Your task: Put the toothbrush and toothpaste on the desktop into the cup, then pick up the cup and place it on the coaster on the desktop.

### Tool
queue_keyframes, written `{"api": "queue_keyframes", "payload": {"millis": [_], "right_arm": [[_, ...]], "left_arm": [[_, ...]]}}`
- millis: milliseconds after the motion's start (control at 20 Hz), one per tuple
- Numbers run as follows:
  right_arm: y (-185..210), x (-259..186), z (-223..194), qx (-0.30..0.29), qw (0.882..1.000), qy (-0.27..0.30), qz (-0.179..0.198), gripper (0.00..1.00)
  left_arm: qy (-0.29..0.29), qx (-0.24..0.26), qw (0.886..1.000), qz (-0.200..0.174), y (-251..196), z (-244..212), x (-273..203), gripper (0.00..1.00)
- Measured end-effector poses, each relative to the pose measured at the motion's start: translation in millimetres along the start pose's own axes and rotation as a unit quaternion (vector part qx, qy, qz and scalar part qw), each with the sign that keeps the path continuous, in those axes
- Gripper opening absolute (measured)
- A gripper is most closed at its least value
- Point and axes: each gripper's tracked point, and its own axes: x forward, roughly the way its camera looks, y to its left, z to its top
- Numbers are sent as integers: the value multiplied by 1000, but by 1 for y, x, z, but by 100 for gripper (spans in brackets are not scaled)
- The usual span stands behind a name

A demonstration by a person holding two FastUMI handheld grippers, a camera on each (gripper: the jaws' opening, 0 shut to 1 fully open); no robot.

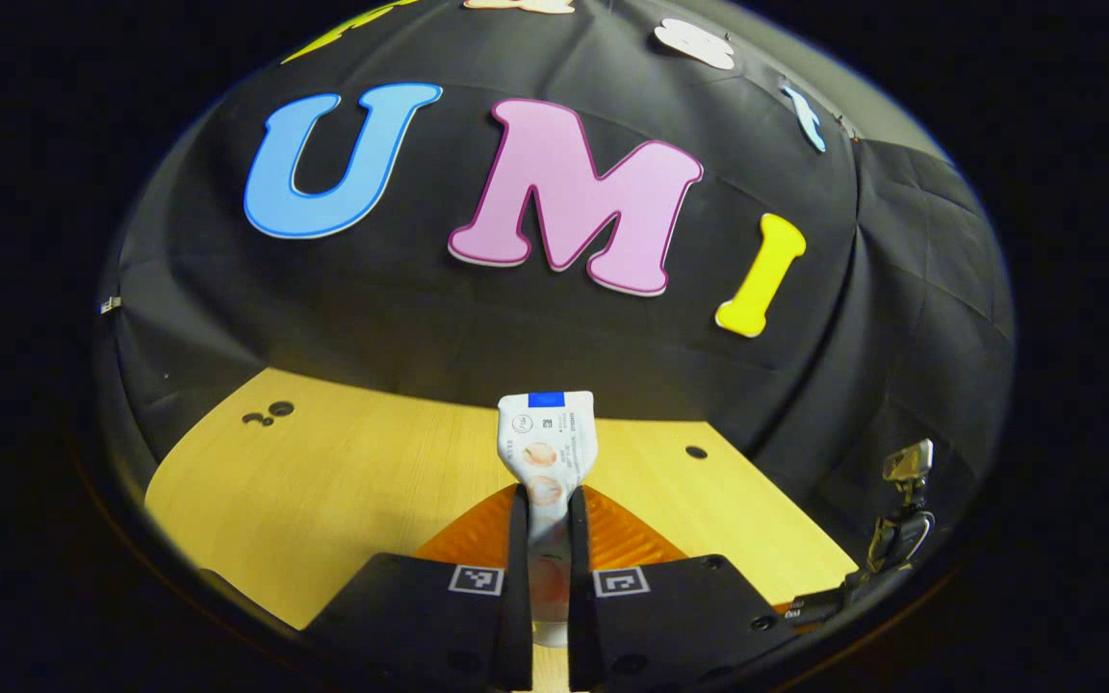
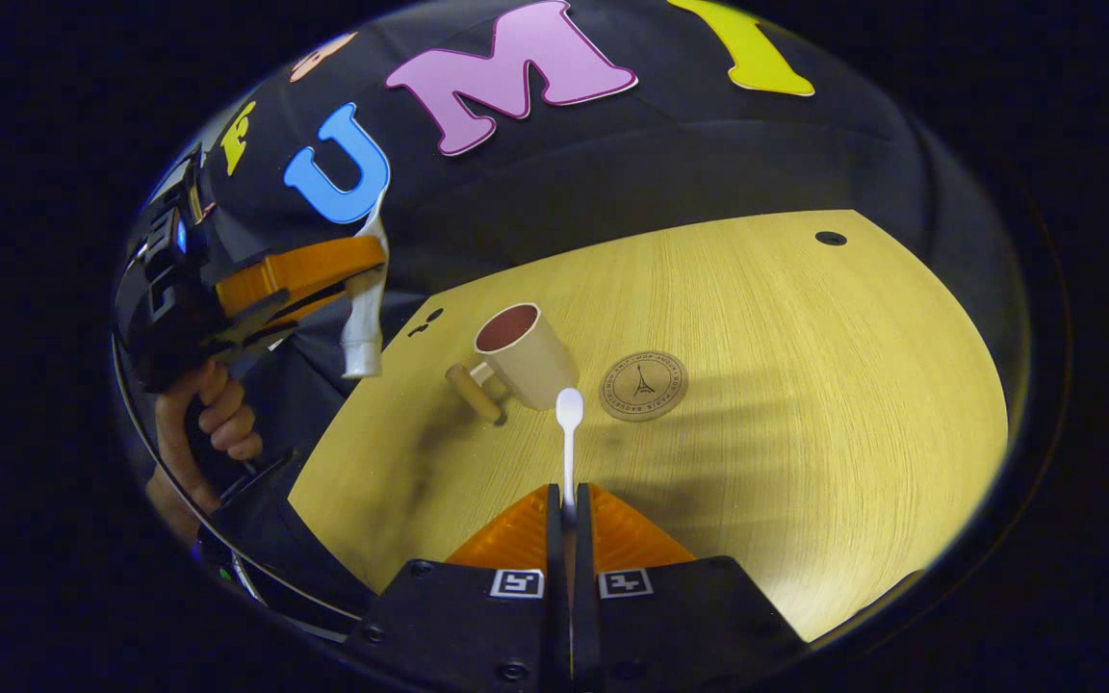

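Left gripper view: the left hand-held gripper (image 1: 547,539) clamps a white toothpaste tube (image 1: 547,452), flat crimped end forward, held above the bench (image 1: 343,481). Right gripper view: the right hand-held gripper (image 2: 569,525) pinches a white toothbrush (image 2: 569,433) pointing at the cream cup (image 2: 526,356), which stands beside the round coaster (image 2: 644,385)

We see each gripper, the left gripper (image 1: 548,539) and the right gripper (image 2: 569,539), built on a dark block with round screws and two small square coded markers beside the finger roots, backed by ribbed orange wedges. Seen from the right gripper view, the left unit has an orange band, a dark housing, and a hand (image 2: 213,419) on its grip.
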Motion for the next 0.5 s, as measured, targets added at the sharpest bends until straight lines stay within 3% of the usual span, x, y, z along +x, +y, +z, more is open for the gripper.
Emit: {"api": "queue_keyframes", "payload": {"millis": [300,500], "right_arm": [[-15,-5,10,21,1000,-2,16,6],[-27,-7,20,36,999,-8,21,6]], "left_arm": [[-74,4,997,-3,-9,16,58,19],[-84,21,996,18,3,-7,91,20]]}}
